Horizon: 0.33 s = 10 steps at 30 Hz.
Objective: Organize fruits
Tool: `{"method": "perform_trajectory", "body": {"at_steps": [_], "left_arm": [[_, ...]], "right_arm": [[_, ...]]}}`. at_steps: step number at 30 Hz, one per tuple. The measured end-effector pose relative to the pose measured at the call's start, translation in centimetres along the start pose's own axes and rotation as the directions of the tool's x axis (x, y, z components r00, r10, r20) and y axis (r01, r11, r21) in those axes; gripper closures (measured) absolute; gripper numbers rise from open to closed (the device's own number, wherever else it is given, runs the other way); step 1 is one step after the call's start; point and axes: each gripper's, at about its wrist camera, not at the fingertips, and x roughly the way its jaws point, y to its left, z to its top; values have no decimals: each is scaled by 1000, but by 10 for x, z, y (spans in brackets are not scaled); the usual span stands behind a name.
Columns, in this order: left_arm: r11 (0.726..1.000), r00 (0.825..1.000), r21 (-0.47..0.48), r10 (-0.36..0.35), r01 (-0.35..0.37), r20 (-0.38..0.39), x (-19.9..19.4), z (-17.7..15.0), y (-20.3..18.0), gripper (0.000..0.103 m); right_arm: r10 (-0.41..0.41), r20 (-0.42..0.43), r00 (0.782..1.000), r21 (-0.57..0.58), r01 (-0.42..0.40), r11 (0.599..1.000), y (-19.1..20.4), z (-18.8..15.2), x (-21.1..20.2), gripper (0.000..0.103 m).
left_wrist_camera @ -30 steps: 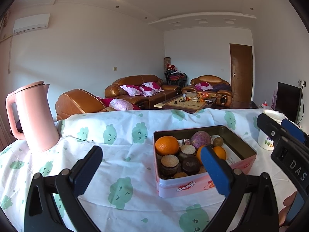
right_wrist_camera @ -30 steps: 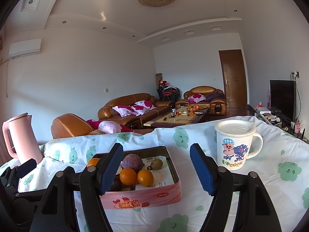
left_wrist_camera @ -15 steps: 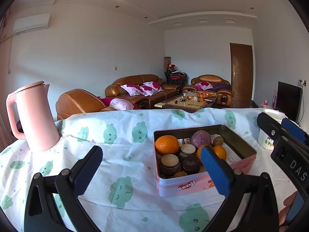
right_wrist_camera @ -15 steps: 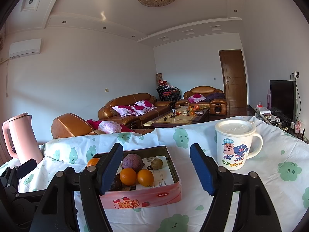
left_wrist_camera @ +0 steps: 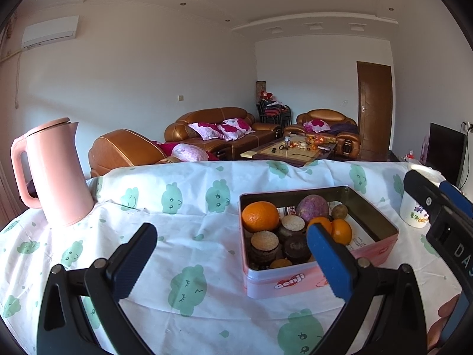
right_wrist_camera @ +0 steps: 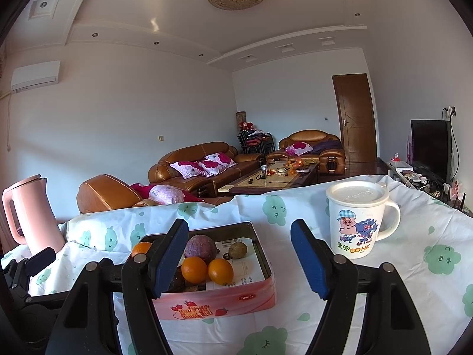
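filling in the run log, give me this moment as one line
left gripper: open, empty | right gripper: open, empty | fruit: in tin | both short of tin | no contact

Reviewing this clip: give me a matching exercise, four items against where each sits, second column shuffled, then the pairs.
Items
1. pink kettle
2. cartoon mug
3. large orange
4. left hand-held gripper

Places
A. far-left corner inside the pink tin
B. on the tablecloth, right of the tin
C. open above the tablecloth, holding nothing
D. at the table's left edge

Pairs: 1-D, 2-B, 3-A, 4-C
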Motion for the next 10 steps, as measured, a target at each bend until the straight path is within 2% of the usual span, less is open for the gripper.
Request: {"method": "perform_trajectory", "body": {"at_steps": [10], "left_arm": [[1000,1000,-10,-7,7,-18,3,1,1,0]], "right_arm": [[-2,-9,1000,7,2,1000,-3,-1,0,30]]}}
